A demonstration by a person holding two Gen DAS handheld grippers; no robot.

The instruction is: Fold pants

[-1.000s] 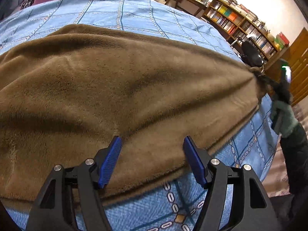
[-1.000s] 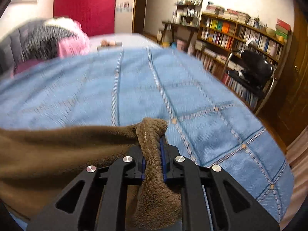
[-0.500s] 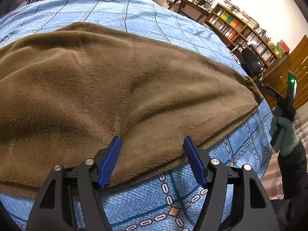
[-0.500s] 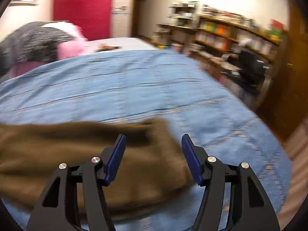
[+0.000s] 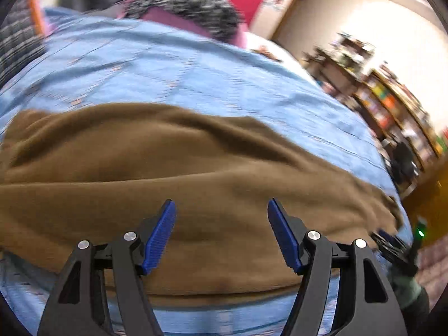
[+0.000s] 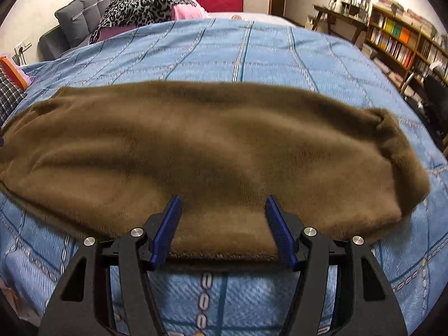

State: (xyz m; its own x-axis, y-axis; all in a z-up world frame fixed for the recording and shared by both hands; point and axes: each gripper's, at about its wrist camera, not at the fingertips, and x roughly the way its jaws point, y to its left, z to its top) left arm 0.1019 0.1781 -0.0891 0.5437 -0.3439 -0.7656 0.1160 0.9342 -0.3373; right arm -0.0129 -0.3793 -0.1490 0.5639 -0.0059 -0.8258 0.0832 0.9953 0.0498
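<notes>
Brown fleece pants (image 6: 210,140) lie stretched sideways across the blue quilt (image 6: 246,47), folded lengthwise into one long band. My right gripper (image 6: 222,226) hangs open over their near edge, and nothing is between its blue pads (image 6: 168,229). In the blurred left wrist view the pants (image 5: 196,168) fill the middle. My left gripper (image 5: 221,232) is open above their near edge, holding nothing. At that view's right edge, the right gripper (image 5: 392,242) shows by the pants' end, with a gloved hand (image 5: 406,288) behind it.
A leopard-print pillow (image 6: 142,5) and a grey headboard (image 6: 75,19) stand at the bed's far end. Bookshelves (image 6: 400,36), a desk (image 6: 338,14) and a dark office chair (image 6: 434,98) line the right side. A checked cloth (image 6: 8,98) lies at the left edge.
My right gripper has opened and let go of the pants' end, then drawn back along their near edge. The left gripper stayed open while its view swung and tilted up toward the headboard.
</notes>
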